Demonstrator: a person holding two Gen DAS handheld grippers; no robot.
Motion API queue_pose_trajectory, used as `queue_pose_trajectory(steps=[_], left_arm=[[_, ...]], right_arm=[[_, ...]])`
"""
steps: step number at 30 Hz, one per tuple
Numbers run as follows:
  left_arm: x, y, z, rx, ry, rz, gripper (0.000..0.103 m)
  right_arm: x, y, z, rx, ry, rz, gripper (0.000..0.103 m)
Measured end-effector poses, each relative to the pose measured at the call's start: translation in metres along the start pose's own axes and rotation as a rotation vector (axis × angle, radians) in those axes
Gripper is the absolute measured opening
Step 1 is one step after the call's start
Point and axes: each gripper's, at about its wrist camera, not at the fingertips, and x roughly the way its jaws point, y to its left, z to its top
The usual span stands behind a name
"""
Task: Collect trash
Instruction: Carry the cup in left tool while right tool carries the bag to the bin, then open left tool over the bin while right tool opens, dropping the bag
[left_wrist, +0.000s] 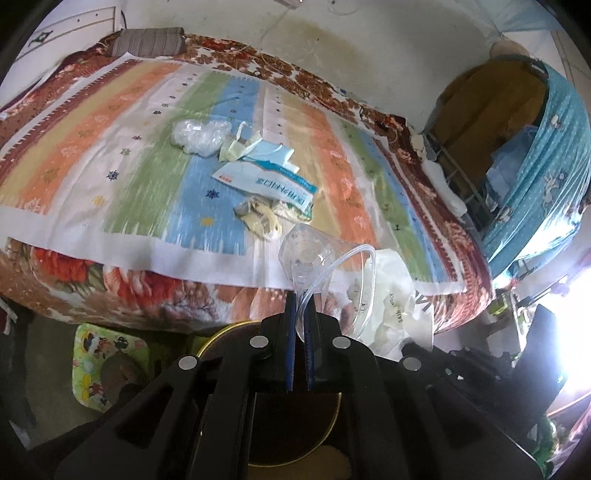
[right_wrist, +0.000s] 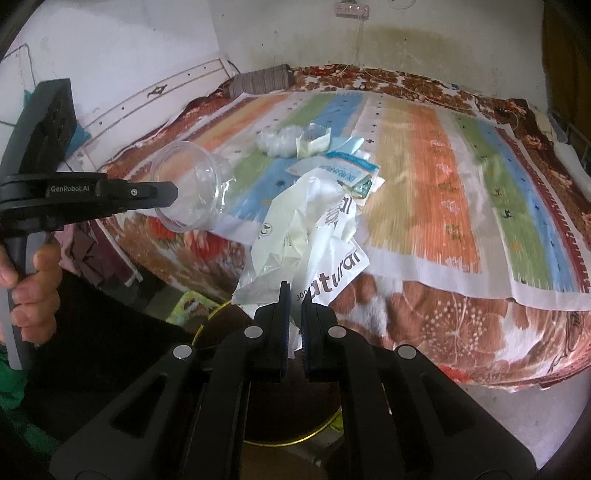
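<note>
So the left hand-held gripper (left_wrist: 300, 295) is clamped tight on the rim of one clear plastic cup (left_wrist: 314, 254), and the right hand-held gripper (right_wrist: 294, 295) is pinching one crumpled white plastic bag (right_wrist: 306, 236), both held over the near edge of the bed (right_wrist: 424, 314). Further out on the striped sheet (left_wrist: 140, 177) there's a little heap left: one clear crinkly wrapper (left_wrist: 201, 136), one white and blue packet (left_wrist: 266, 181) and a few yellowish scraps (left_wrist: 258, 218). One round gold-rimmed bin (right_wrist: 258, 417) sits on the floor right below the grippers.
</note>
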Motion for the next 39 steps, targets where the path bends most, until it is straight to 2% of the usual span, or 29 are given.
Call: queue_pose_trajectory(steps=[5,8,9,15,19,29,31,32,33,34,35,39], left_arm=[[0.007,-0.001,-0.019,0.003,0.048,0.04,0.003],[0.013,0.001,-0.031,0.006,0.077,0.117,0.003],[0.016,0.001,-0.034,0.003,0.094,0.129,0.003],[0.032,0.004,-0.049,-0.003,0.159,0.195,0.003],[0.035,0.011,-0.057,-0.044,0.18,0.205,0.003],[0.052,0.02,-0.066,-0.082,0.244,0.24,0.003],[0.055,0.025,-0.067,-0.112,0.259,0.246,0.003],[0.056,0.027,-0.066,-0.125,0.264,0.244,0.004],[0.056,0.028,-0.065,-0.135,0.266,0.235,0.017],[0.054,0.029,-0.063,-0.143,0.259,0.217,0.028],[0.052,0.028,-0.061,-0.141,0.247,0.206,0.045],[0.046,0.023,-0.059,-0.13,0.219,0.199,0.047]], right_arm=[[0.006,0.0,-0.009,0.017,0.041,-0.014,0.004],[0.016,0.002,-0.017,0.019,0.106,-0.01,0.005],[0.021,0.003,-0.02,0.02,0.141,0.002,0.004],[0.036,0.0,-0.028,0.049,0.219,0.007,0.005],[0.045,0.003,-0.03,0.039,0.257,-0.017,0.005],[0.067,0.006,-0.045,0.046,0.362,-0.007,0.005],[0.071,0.005,-0.046,0.061,0.381,0.0,0.006],[0.073,0.004,-0.047,0.065,0.391,-0.002,0.012],[0.075,0.004,-0.047,0.064,0.4,-0.007,0.025],[0.076,0.004,-0.047,0.068,0.402,-0.008,0.034],[0.075,0.002,-0.046,0.078,0.392,-0.008,0.045],[0.068,-0.006,-0.041,0.121,0.351,0.013,0.049]])
